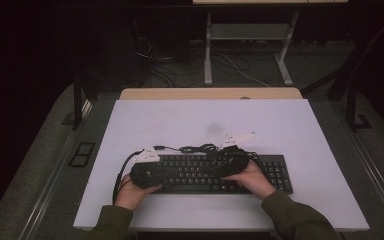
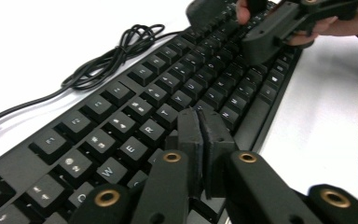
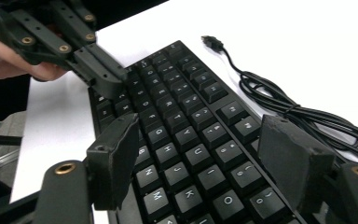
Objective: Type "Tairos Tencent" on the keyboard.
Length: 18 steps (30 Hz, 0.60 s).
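High view: a black keyboard [image 1: 220,172] is seen lying on the near half of the white worktop [image 1: 280,125], with its bundled cable [image 1: 200,148] just beyond its far edge. The left tongs [image 1: 167,172] and right tongs [image 1: 215,170] are held low over the keys.
Left gripper view: the left tongs [image 2: 201,140] are pressed shut, nothing between them, tips on the keys.
Right gripper view: the right tongs [image 3: 205,154] are spread apart above the letter keys, empty.

A dim lab or office: white worktable [image 1: 180,120], loose floor cables [image 1: 180,65] (beneath a desk frame [image 1: 250,35]) behind.
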Tool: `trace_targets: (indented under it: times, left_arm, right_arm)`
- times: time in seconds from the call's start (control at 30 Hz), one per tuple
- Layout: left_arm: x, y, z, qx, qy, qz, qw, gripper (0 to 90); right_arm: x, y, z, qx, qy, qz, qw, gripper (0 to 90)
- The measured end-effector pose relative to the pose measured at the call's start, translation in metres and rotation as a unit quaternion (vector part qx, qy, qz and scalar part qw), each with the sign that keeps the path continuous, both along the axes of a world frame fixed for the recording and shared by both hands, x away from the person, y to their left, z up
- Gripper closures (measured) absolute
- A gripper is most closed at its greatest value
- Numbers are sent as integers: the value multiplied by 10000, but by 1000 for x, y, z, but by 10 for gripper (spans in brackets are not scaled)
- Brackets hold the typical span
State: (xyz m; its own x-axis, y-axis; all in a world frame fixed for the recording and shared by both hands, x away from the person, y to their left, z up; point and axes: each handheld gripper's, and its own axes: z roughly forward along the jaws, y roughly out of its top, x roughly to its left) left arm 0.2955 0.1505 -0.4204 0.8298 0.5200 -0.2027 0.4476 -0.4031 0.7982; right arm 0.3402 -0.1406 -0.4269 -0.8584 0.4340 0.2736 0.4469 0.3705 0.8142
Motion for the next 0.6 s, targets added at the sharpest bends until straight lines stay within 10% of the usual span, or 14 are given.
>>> trace_targets:
  times: [0.6]
  left_arm:
    - [1, -8, -13, 324, 170, -200, 9991, 879]
  right_arm:
    - [-1, 2, -3, -42, -44, -78, 10000, 254]
